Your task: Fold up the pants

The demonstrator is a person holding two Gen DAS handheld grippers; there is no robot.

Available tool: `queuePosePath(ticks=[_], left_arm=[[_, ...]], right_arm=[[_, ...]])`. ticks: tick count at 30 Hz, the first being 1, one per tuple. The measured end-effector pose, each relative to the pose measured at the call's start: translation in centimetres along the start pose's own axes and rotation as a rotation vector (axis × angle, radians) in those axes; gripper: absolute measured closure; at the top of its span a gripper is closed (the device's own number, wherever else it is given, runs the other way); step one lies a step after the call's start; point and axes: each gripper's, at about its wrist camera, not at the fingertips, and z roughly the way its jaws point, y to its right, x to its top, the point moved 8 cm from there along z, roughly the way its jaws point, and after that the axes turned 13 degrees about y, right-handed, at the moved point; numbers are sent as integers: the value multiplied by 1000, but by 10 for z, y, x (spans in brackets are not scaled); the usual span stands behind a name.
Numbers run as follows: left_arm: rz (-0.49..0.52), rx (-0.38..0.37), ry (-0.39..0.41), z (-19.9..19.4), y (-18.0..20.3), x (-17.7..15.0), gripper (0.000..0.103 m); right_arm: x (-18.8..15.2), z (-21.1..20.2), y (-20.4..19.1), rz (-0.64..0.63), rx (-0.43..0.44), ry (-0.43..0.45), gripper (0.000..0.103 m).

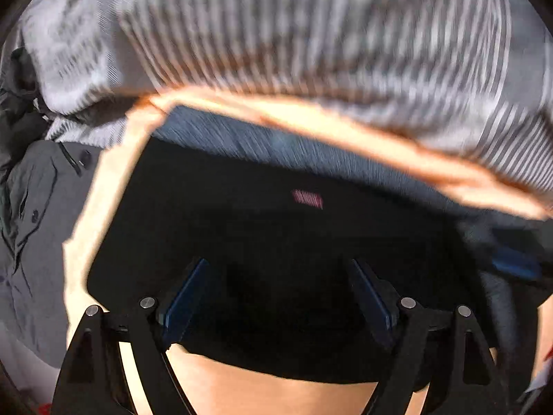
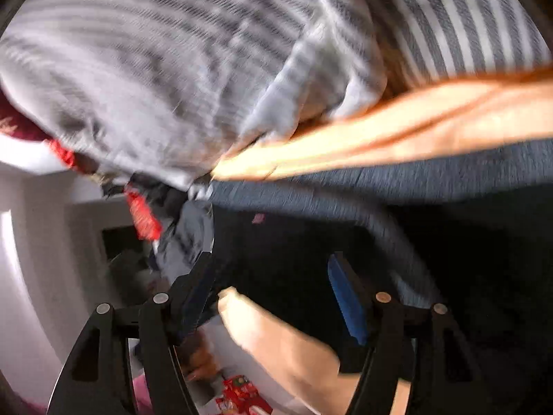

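A grey-and-white striped cloth (image 1: pixel 311 34) is filling the upper half of both views, bunched and blurred. Below it one pair of pants (image 1: pixel 276 259) is lying folded into a dark, near-black slab on a pale wooden surface (image 1: pixel 103 207), with a blue-grey ribbed band (image 1: pixel 259 145) running along its far edge and one small red label (image 1: pixel 307 199) showing near the middle. In the left wrist view the slab's long axis is running left to right across the frame, the band side facing away from the camera; which end is the waist cannot be told. One grey buttoned garment (image 1: pixel 31 224) is lying crumpled off the surface's left edge. The left claw (image 1: pixel 276 297) is standing open over the pants, its two blue pads (image 1: pixel 186 304) well apart with nothing between them. The right claw (image 2: pixel 276 297) is likewise standing open, both fingers spread over the pants' near corner, gripping nothing. In the right wrist view red items (image 2: pixel 143 214) are showing at the left, too blurred to identify.
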Motion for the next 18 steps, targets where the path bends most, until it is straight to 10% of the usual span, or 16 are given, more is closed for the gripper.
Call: queuePosePath(ticks=[6,18], left_arm=[[1,72,-19,14,3,-15,13],[122,-30,2,-65,55,-41,13]], right_arm=[[-38,6,68,10,-225,-63,40],[-85,-137,62,-62,-371,203,30]])
